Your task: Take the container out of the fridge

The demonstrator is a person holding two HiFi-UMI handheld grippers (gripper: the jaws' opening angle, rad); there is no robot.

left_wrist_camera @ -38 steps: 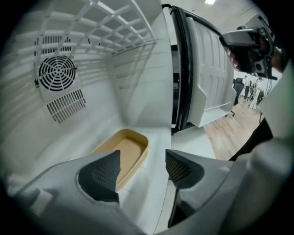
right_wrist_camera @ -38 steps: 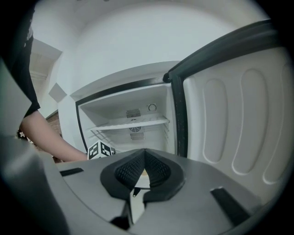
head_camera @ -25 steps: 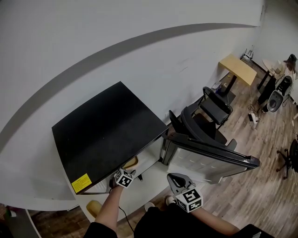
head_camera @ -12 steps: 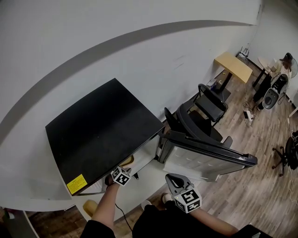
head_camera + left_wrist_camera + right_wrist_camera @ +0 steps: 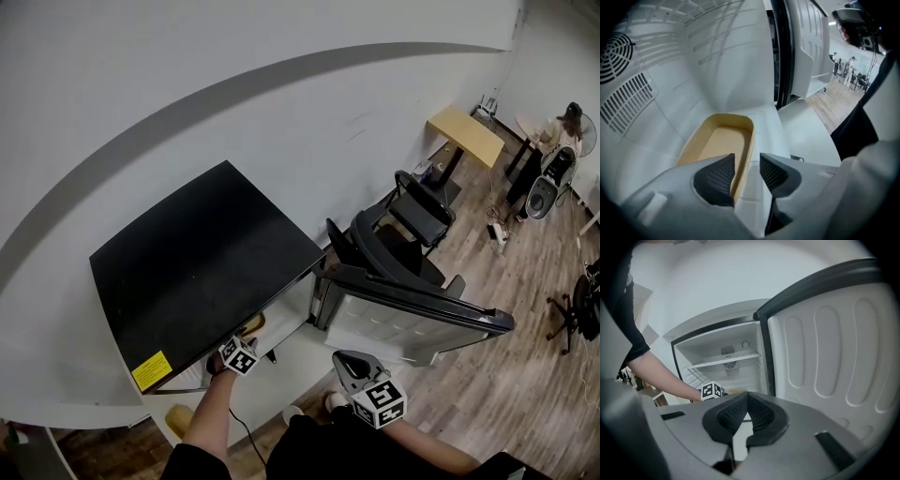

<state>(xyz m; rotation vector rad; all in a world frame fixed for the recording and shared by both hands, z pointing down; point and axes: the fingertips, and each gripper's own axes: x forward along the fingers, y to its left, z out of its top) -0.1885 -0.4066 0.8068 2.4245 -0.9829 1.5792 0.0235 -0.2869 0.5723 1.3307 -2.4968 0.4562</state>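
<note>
Left gripper (image 5: 746, 160) — jaws just closing, seemingly not yet pinching — straddles the right wall of the container (image 5: 721, 140); right gripper (image 5: 746, 398), jaws together, sits farther off.

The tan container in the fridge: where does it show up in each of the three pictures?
Head view: the container peeks out under the fridge's black top, lower left.
Left gripper view: lower middle, large.
Right gripper view: a tan sliver at centre.
Shared landmark: the open fridge door.
</note>
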